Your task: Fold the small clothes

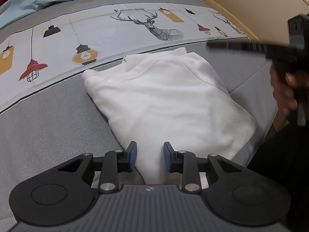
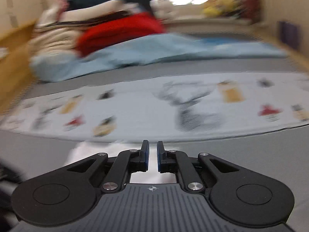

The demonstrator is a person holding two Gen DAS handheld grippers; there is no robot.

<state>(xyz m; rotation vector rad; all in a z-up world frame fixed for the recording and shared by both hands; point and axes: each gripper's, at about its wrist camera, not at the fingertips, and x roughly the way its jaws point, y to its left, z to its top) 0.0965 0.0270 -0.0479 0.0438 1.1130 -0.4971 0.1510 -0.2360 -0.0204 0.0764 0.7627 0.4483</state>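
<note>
- Left hand-held gripper (image 1: pixel 150 155): tilted steeply down over the bed (image 1: pixel 48 135), jaws part-spread w/ a clear gap. Near corner of the white garment (image 1: pixel 166 100) lies in that gap; blue pads (image 1: pixel 133 154) don't look pressed on it, cloth seems below them.
- White garment: folded into a rough rectangle, lying flat on the grey part of the bedcover, angled from upper left to lower right in left wrist view. Far end bunched w/ a small flap sticking up, just touching the printed band (image 1: pixel 115 31) (lamps, deer).
- Right hand-held gripper (image 2: pixel 153 155): jaws almost pressed together, only a thin slit between pads. A strip of white cloth shows in the slit and under the linkage; can't tell if it's pinched or just lying below. Whole view motion-blurred. Points down at a shallower angle than the left, looking across the bed.
- In left wrist view the right hand-held gripper shows as a dark blurred shape at right edge, w/ a person's hand (image 1: pixel 283 89) wrapped round its grip, raised beside the garment's right side.
- Beyond: light blue sheet (image 2: pixel 154 50), red cloth (image 2: pixel 119 32) and a pile of other clothes (image 2: pixel 58 36) at far side of bed, wood bed frame (image 2: pixel 13 58) at left. Details blurred.
</note>
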